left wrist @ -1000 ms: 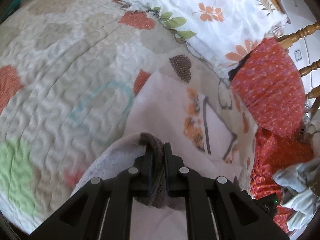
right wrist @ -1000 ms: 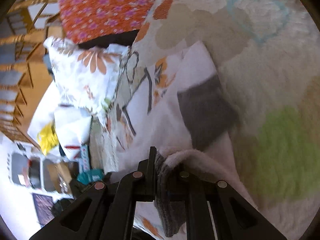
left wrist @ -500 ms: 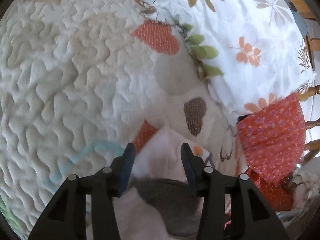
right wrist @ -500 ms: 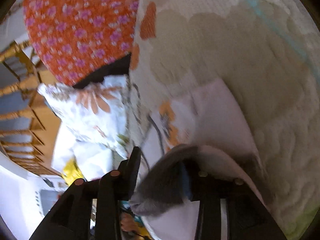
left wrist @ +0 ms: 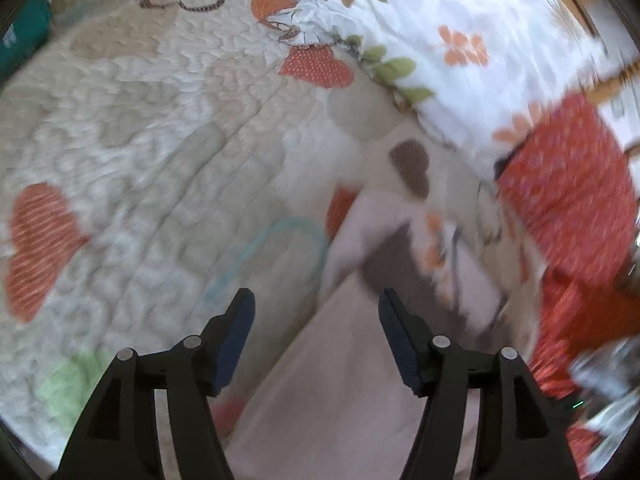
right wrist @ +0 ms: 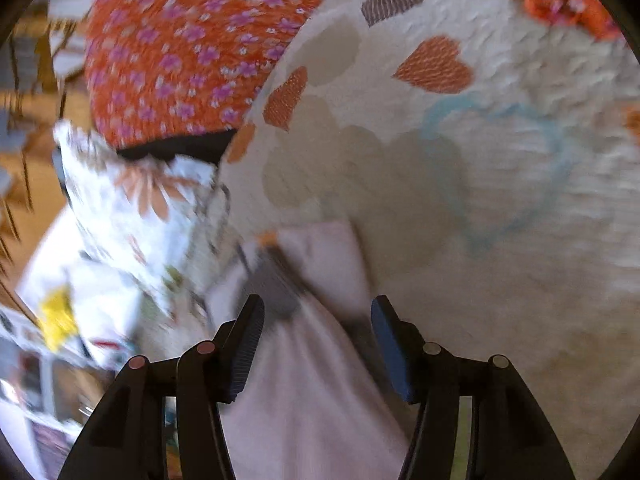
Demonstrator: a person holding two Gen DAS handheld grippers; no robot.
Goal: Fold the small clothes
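A small pale pink garment [left wrist: 352, 380] with a grey-brown patch and an orange print lies folded on the quilted bedspread [left wrist: 160, 152]. My left gripper [left wrist: 316, 320] is open and empty just above its near part. In the right wrist view the same garment [right wrist: 308, 392] lies under my right gripper [right wrist: 316, 320], which is open and empty too. Both views are blurred by motion.
A white floral pillow [left wrist: 440, 32] and an orange-red flowered pillow [left wrist: 568, 184] lie at the bed's head; both show in the right wrist view, the floral pillow [right wrist: 132, 208] and the orange pillow [right wrist: 188, 48]. Loose clothes [left wrist: 608, 392] lie at the right. Wooden furniture [right wrist: 28, 80] stands past the bed.
Both grippers held the garment's grey edge a second ago. They carried it forward, opened and let it go. The garment now lies folded on the quilt and both grippers have drawn back.
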